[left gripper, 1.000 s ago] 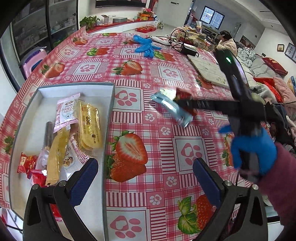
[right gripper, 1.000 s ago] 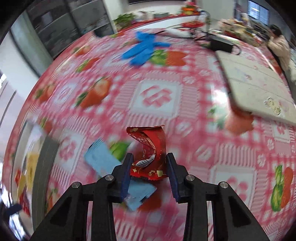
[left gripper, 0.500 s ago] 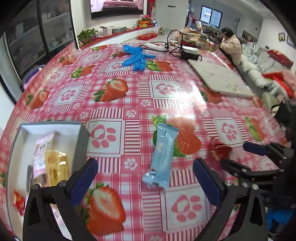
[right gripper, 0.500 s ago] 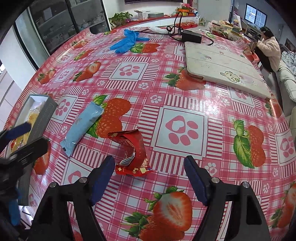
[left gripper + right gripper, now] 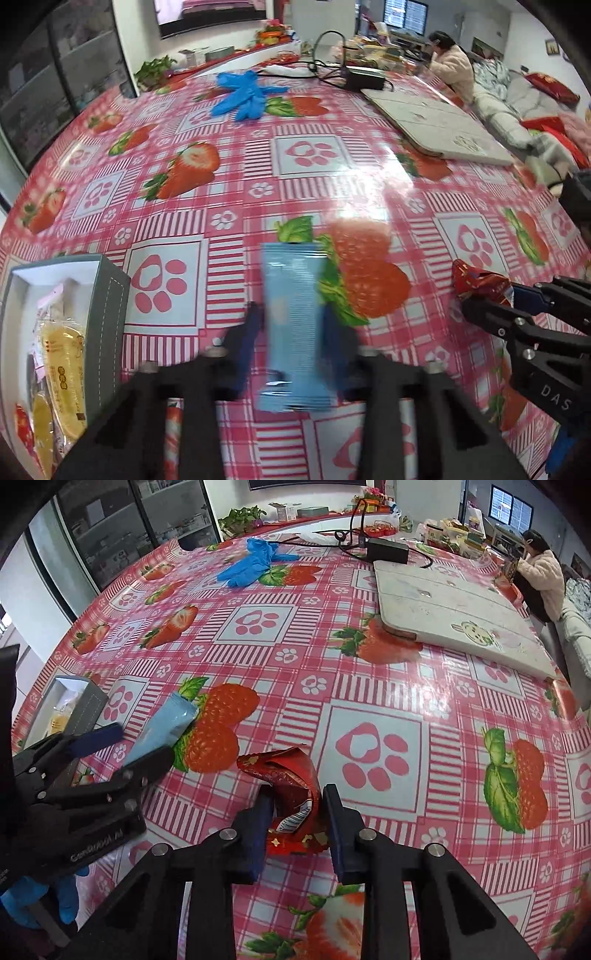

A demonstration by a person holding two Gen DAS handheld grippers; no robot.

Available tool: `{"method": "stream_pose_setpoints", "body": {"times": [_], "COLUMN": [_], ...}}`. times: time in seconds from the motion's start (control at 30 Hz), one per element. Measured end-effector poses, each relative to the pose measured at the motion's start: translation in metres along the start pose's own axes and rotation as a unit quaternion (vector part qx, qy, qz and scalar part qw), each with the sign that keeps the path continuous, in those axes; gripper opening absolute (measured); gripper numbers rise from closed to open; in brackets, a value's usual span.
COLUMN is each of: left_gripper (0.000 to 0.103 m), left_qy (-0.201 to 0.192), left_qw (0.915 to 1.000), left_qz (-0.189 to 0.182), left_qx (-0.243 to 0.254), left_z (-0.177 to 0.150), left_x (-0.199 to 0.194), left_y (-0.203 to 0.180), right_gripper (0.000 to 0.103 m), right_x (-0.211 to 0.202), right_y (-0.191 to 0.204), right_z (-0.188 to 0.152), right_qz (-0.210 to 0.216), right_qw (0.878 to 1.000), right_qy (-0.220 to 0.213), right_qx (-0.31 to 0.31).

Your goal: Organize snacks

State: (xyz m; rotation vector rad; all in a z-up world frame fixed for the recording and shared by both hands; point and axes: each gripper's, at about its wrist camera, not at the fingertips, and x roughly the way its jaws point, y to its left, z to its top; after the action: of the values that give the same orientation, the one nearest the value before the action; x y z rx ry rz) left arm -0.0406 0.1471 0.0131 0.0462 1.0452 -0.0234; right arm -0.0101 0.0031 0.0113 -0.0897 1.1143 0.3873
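Observation:
A light blue snack packet lies on the strawberry tablecloth between the pads of my left gripper, which has closed in on its sides. It also shows in the right wrist view. A crumpled red snack wrapper sits between the pads of my right gripper, which is shut on it; it also shows in the left wrist view. A grey box at the left holds several snack packets.
Blue gloves lie at the far side of the table. A white board lies at the right, with a black power adapter and cables behind it. A person sits beyond the table's far right edge.
Both grippers went from wide open to closed: the left around the blue packet, the right around the red wrapper. The left gripper moved forward to the blue packet.

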Motion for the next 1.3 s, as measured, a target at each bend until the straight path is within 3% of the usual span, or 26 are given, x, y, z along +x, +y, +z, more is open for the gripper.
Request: {"method": "stream_pose_setpoints", "body": {"times": [0.2, 0.23, 0.3, 0.33, 0.37, 0.4, 0.43, 0.47, 0.6, 0.73, 1.0, 1.3], "left_gripper": [0.026, 0.032, 0.066, 0.088, 0.090, 0.090, 0.090, 0.090, 0.091, 0.103, 0.103, 0.103], "left_qy": [-0.003, -0.006, -0.013, -0.019, -0.025, -0.027, -0.026, -0.025, -0.025, -0.037, -0.047, -0.047], "left_qw": [0.9997, 0.9995, 0.9989, 0.9985, 0.9980, 0.9975, 0.9972, 0.9968, 0.9974, 0.9981, 0.9976, 0.9976], "left_qz": [0.004, 0.004, -0.001, 0.001, 0.007, 0.010, 0.010, 0.009, 0.023, 0.014, 0.012, 0.012], "left_qx": [-0.025, -0.032, -0.044, -0.051, -0.057, -0.064, -0.070, -0.075, -0.064, -0.047, -0.049, -0.050], "left_z": [-0.053, -0.060, -0.071, -0.074, -0.075, -0.075, -0.074, -0.072, -0.064, -0.067, -0.069, -0.069], "left_x": [-0.031, -0.035, -0.041, -0.042, -0.043, -0.044, -0.043, -0.041, -0.026, -0.021, -0.022, -0.023], "left_y": [0.000, 0.002, 0.006, 0.010, 0.013, 0.017, 0.019, 0.021, 0.015, 0.008, 0.008, 0.008], "right_gripper": [0.029, 0.030, 0.030, 0.030, 0.039, 0.074, 0.093, 0.103, 0.103, 0.103, 0.103, 0.103], "right_x": [-0.024, -0.030, -0.037, -0.041, -0.044, -0.046, -0.047, -0.049, -0.048, -0.030, -0.023, -0.023], "right_y": [-0.017, -0.020, -0.023, -0.023, -0.024, -0.024, -0.025, -0.025, -0.020, -0.020, -0.014, -0.013], "right_z": [-0.039, -0.050, -0.066, -0.074, -0.079, -0.083, -0.085, -0.086, -0.078, -0.075, -0.079, -0.080], "right_qz": [-0.022, -0.027, -0.033, -0.033, -0.033, -0.035, -0.039, -0.045, -0.054, -0.058, -0.068, -0.068], "right_qw": [0.999, 0.999, 0.998, 0.998, 0.998, 0.998, 0.998, 0.998, 0.998, 0.997, 0.996, 0.995], "right_qy": [0.010, 0.012, 0.015, 0.012, 0.011, 0.009, 0.006, -0.002, -0.033, -0.031, -0.063, -0.068], "right_qx": [0.027, 0.034, 0.041, 0.045, 0.046, 0.047, 0.049, 0.049, 0.029, 0.029, 0.002, 0.002]}}
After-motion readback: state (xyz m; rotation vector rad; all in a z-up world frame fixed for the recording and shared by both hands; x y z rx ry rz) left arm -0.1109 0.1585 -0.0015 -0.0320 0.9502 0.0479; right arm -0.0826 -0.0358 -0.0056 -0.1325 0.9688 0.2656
